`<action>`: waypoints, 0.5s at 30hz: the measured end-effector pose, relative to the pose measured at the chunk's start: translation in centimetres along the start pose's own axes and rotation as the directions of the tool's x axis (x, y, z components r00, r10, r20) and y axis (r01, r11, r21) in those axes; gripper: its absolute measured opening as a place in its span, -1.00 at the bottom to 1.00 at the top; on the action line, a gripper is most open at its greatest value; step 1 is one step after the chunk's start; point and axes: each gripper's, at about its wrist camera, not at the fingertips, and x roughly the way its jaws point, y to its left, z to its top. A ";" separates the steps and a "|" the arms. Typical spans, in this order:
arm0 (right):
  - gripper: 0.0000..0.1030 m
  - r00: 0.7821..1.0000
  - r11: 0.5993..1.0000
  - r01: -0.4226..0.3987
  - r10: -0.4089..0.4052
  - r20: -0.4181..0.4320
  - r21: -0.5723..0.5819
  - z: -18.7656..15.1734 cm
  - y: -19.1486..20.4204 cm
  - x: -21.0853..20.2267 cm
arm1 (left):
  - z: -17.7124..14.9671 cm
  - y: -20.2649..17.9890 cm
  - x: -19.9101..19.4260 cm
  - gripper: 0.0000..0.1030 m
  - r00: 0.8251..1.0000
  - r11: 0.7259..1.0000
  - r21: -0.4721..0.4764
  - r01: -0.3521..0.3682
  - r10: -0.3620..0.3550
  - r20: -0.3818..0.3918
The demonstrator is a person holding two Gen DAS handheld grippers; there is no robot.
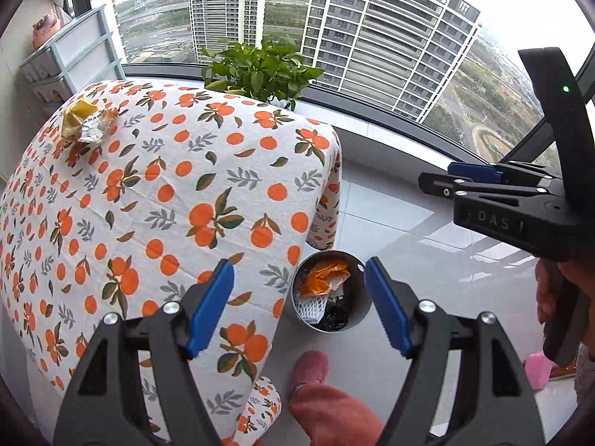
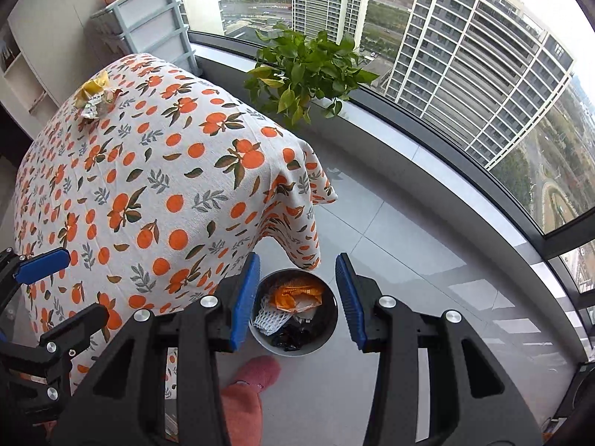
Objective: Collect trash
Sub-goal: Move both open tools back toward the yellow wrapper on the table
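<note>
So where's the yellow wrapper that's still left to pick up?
The yellow wrapper lies at the far left corner of the orange-print tablecloth, near the grey drawer unit, in both views.

The left tongs [image 1: 299, 308] hang above the floor with their blue pads well apart and nothing between them. Below, framed by the pads, a round metal bin [image 1: 362, 299] stands on the grey tiles just beside the worktop [image 1: 167, 193], which is draped in an orange-print cloth. Inside the bin lie an orange wrapper [image 1: 323, 277], white foam netting [image 1: 308, 306] and something black. A crumpled yellow wrapper [image 1: 83, 120] sits at the worktop's far left corner. The right tongs [image 1: 457, 178] reach in from the right edge.
</note>
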 end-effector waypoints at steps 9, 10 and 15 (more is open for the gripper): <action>-0.20 0.985 0.970 -0.150 0.164 0.055 -0.192 10.1 16.6 2.5 | 4.5 17.8 -1.8 0.42 0.966 0.956 -0.164 -0.242 0.254 0.052; -0.20 0.982 0.964 -0.170 0.184 0.050 -0.204 11.1 18.3 3.3 | 5.0 19.6 -1.7 0.42 0.960 0.950 -0.174 -0.259 0.272 0.059; -0.20 0.974 0.947 -0.214 0.227 0.026 -0.240 14.8 25.1 6.6 | 7.9 26.4 -0.3 0.42 0.941 0.929 -0.212 -0.303 0.327 0.091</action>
